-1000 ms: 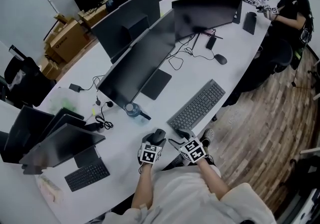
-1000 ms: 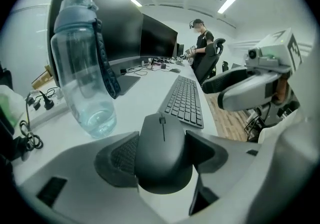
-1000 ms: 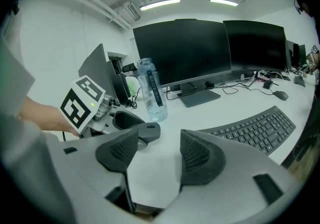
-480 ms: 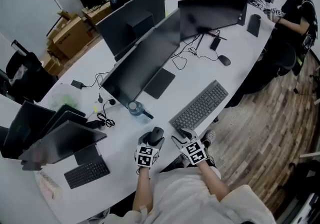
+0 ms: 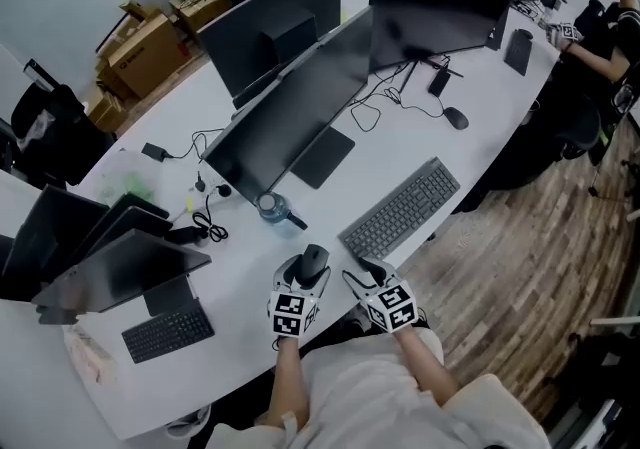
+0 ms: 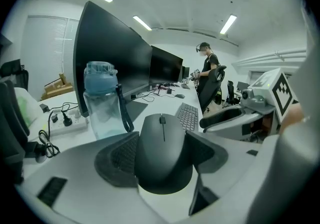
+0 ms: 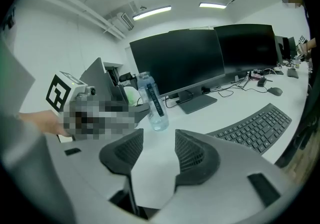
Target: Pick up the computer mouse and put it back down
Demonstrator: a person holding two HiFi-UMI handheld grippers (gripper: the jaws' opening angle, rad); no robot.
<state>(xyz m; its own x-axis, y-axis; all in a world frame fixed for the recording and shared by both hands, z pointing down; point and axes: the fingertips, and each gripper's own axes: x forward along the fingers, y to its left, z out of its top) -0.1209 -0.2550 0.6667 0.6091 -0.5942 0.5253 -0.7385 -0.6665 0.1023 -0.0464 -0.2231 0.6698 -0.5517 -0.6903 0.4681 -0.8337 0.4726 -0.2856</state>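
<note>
My left gripper (image 5: pixel 311 267) is shut on the dark grey computer mouse (image 5: pixel 314 258) and holds it a little above the white desk (image 5: pixel 240 267), near the front edge. In the left gripper view the mouse (image 6: pixel 162 168) fills the gap, with both ribbed pads (image 6: pixel 120 155) pressed on its sides. My right gripper (image 5: pixel 360 268) hangs just to the right of it, beside the near end of the grey keyboard (image 5: pixel 400 207). Its jaws are closing with nothing between them (image 7: pixel 157 150), only bare desk below.
A clear water bottle (image 5: pixel 268 209) stands just beyond the mouse, in front of a row of dark monitors (image 5: pixel 290 117). A small black keyboard (image 5: pixel 168 331) and cables (image 5: pixel 205 222) lie to the left. Another person (image 5: pixel 610 7) works at the far right end.
My left gripper has risen with the mouse held in it. The right gripper has stayed beside the keyboard.
</note>
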